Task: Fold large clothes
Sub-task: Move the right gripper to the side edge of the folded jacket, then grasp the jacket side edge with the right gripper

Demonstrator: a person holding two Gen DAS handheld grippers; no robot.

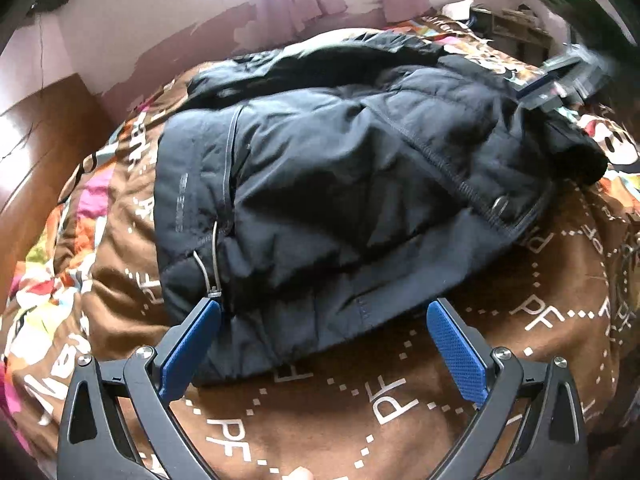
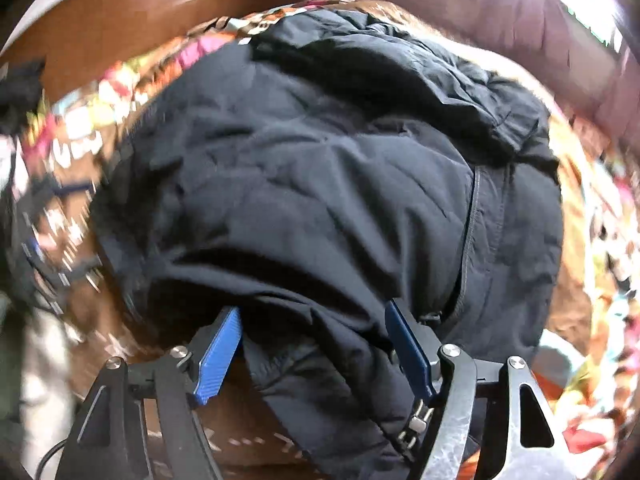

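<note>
You are partway through folding the jacket (image 1: 340,184). It lies in a dark heap on the blanket (image 1: 360,408) that covers the bed. One side looks folded over already, but it is still lumpy, so I think more folds are needed.

Your right gripper (image 2: 314,344) has a thick fold of the jacket between its blue pads (image 2: 218,354). Both pads seem to press on the cloth, so it looks like a grip. That view is blurry.

Your left gripper (image 1: 324,344) has its pads wide apart. It holds nothing and sits just at the jacket's near edge.

Next, you likely need to carry the held part across and lay it flat. The left gripper may need to pin the edge.

The blanket is brown with white letters. The wall (image 1: 140,32) is pink with peeling paint.
</note>
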